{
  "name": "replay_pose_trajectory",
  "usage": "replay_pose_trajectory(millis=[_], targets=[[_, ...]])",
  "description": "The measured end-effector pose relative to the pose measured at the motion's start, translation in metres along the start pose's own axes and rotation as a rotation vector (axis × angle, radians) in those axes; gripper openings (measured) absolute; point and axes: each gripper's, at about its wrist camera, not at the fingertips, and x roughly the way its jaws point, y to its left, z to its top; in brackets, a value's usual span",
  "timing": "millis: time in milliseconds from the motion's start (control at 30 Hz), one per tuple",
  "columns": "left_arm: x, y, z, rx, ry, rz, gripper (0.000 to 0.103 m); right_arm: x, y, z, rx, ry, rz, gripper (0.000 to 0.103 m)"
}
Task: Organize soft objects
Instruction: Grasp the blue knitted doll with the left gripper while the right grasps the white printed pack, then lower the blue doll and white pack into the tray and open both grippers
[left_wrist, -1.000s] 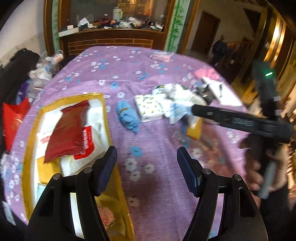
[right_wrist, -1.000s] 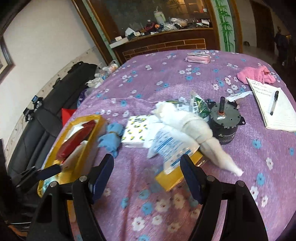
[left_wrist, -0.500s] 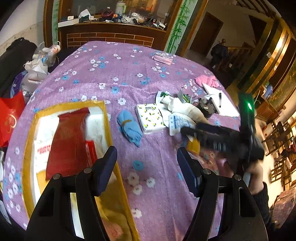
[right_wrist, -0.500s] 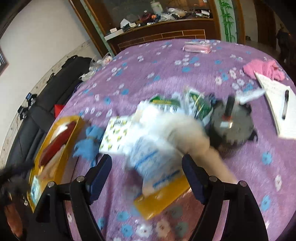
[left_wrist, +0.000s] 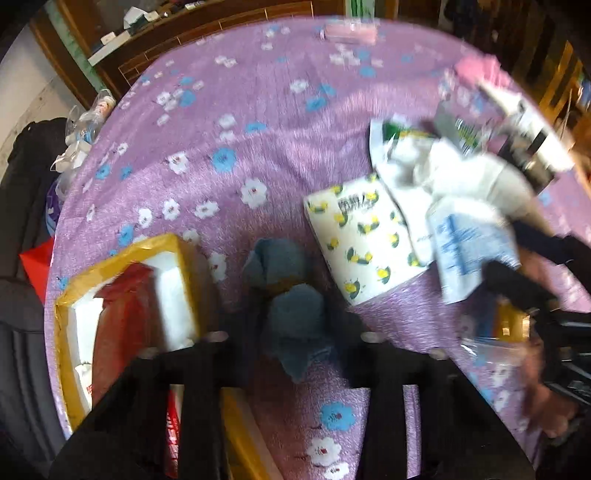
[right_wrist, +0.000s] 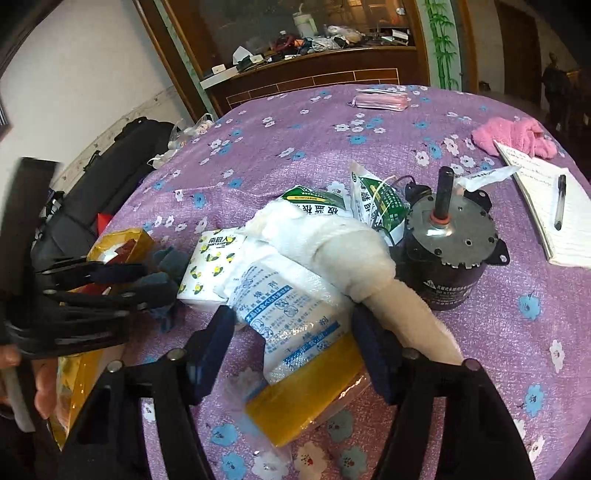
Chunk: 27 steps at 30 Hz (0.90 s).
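A rolled blue cloth (left_wrist: 291, 314) lies on the purple flowered tablecloth next to a yellow tray (left_wrist: 122, 254) that holds a red packet (left_wrist: 125, 317). My left gripper (left_wrist: 293, 339) points down over the cloth, jaws closing, and both pads touch its sides; the right wrist view shows this gripper (right_wrist: 155, 284) with the cloth (right_wrist: 166, 258) pinched. My right gripper (right_wrist: 295, 343) is closing around a white packet with blue print (right_wrist: 291, 306). Its pads stand just clear of the packet. A cream rolled towel (right_wrist: 351, 251) lies against the right finger.
A lemon-print tissue pack (right_wrist: 210, 266) sits between cloth and packet. A yellow packet (right_wrist: 306, 398) lies under the white one. Behind are green-white sachets (right_wrist: 376, 199), a black motor (right_wrist: 450, 251), a notebook with pen (right_wrist: 543, 206), a pink cloth (right_wrist: 513, 136) and a pink pack (right_wrist: 380, 101).
My left gripper swung forward and down onto the blue cloth and its jaws narrowed around it. The right gripper sank a little over the white packet and its jaws narrowed.
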Motion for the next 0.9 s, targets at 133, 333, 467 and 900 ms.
replay_pose_trajectory(millis=[133,333,467,900], targets=[[-0.012,0.002,-0.003,-0.019,-0.042,-0.013,0.023,-0.007,0.001,-0.002,-0.004,-0.02,-0.022,0.053],[-0.07,0.005,-0.04,-0.092,-0.152,-0.152,0.022,-0.026,0.001,-0.006,-0.007,-0.081,0.061,0.052],[-0.113,0.009,-0.091,-0.129,-0.229,-0.275,0.022,-0.046,0.0,-0.024,0.068,-0.08,0.125,0.051],[-0.206,0.052,-0.195,-0.235,-0.454,-0.227,0.022,-0.124,0.084,-0.078,0.083,-0.13,0.17,0.051]])
